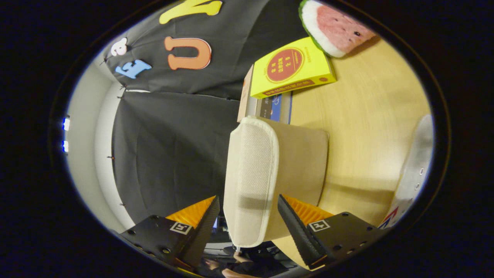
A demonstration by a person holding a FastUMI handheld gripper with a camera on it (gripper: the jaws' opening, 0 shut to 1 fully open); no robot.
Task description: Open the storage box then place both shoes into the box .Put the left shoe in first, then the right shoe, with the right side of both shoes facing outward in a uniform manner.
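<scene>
The view is rolled on its side, so the wooden table [370,116] stands along the right. A beige fabric storage box [305,166] rests on it, with its padded lid [251,170] on top, facing the black wall. My gripper [249,197] straddles the lid's rim. One fingertip [283,204] sits against the rim on the box side. The other fingertip [214,204] is a sliver off the lid's top face. The jaws are open to about the rim's thickness. A white shoe [415,170] with eyelets lies beyond the box, partly cut off.
A yellow book [293,67] lies on a stack of books [270,108] just behind the box. A watermelon-slice cushion [332,27] sits past it. A person's hand [231,272] shows below the fingers.
</scene>
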